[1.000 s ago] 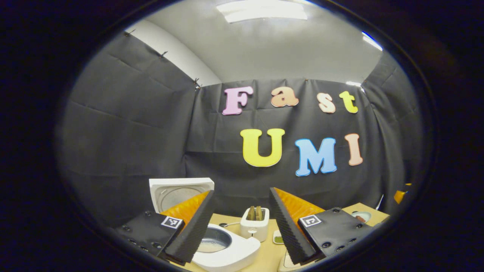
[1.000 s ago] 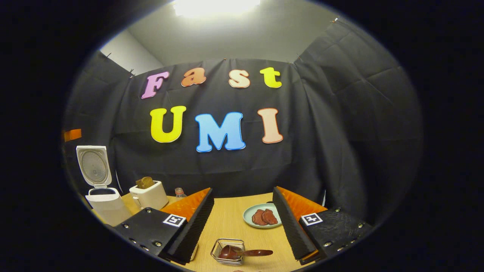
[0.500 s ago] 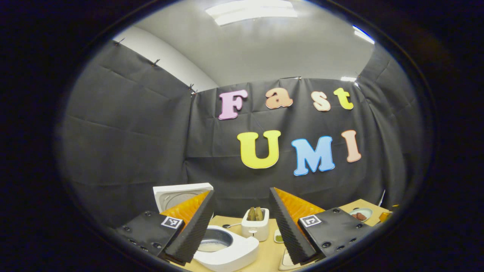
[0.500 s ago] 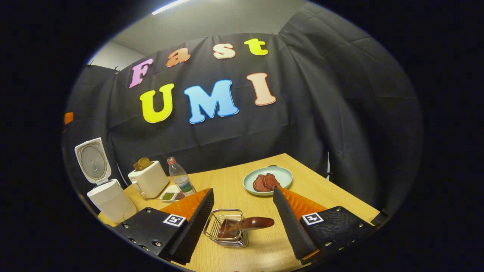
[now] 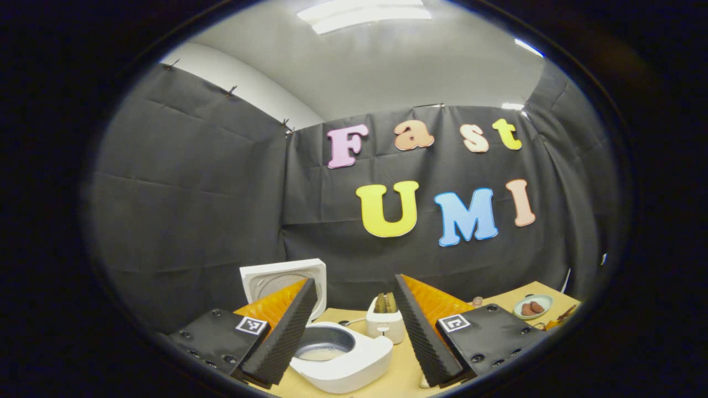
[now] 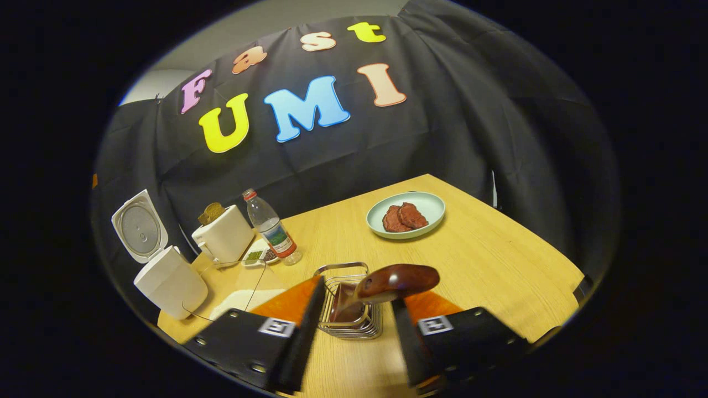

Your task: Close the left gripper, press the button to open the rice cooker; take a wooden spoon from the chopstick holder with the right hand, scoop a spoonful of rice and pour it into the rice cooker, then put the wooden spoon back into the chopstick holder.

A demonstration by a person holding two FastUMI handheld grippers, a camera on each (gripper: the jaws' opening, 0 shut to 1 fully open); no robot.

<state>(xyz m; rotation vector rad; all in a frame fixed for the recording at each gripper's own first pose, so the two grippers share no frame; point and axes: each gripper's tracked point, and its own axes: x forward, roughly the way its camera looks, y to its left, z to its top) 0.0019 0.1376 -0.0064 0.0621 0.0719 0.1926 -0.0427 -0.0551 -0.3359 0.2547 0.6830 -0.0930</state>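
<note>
The wooden spoon (image 6: 395,280) leans in the wire holder (image 6: 348,309) near the table's (image 6: 487,260) front edge, its handle between the right gripper's (image 6: 354,326) parted fingers, gripping nothing. Far left, the cooker (image 5: 337,356) stands lid-up below the left gripper (image 5: 354,331), wide open and empty.

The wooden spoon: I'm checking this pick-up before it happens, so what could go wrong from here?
The wooden spoon leans in a light wire chopstick holder; with the right gripper open around it, a skewed lift could tip the holder. The handle looks rounded and glossy, so it might slip. The bottle stands nearby on the way to the rice cooker.
</note>
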